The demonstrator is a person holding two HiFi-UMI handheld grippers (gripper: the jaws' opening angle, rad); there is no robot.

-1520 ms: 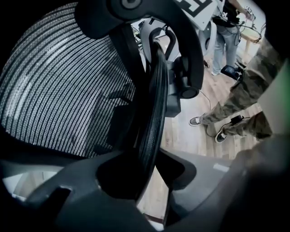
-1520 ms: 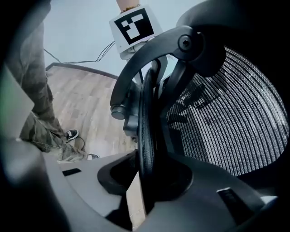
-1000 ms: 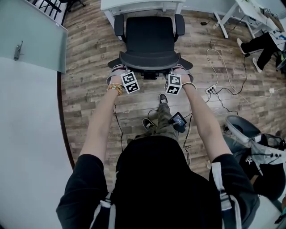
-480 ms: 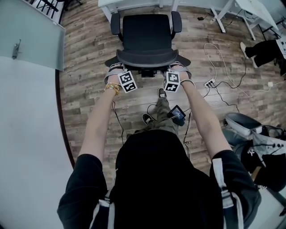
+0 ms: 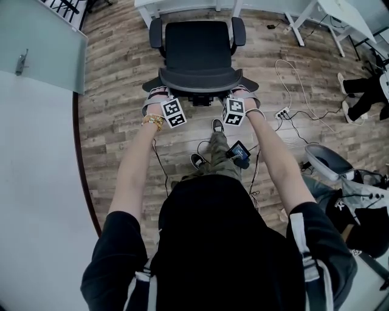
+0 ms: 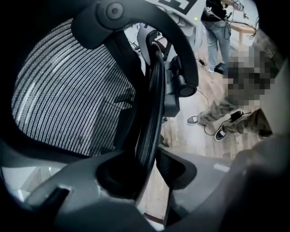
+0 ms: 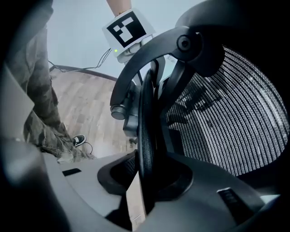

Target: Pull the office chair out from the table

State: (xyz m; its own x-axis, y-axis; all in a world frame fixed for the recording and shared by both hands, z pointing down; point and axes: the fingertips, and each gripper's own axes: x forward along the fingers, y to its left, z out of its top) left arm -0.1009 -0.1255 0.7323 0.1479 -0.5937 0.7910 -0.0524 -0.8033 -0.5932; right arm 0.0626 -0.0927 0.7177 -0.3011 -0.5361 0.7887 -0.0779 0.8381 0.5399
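The left gripper (image 5: 157, 96) and right gripper (image 5: 241, 92) are each clamping the office chair (image 5: 199, 48) by its backrest rim (image 6: 153, 108). The chair is sitting mostly clear of the desk (image 5: 182, 5), likely needing little more pulling.

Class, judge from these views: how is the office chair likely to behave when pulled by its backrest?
The office chair probably glides easily: the wood floor looks smooth, though wheels are hidden. Its mesh back may flex. With left gripper and right gripper clamped high, it might tip.
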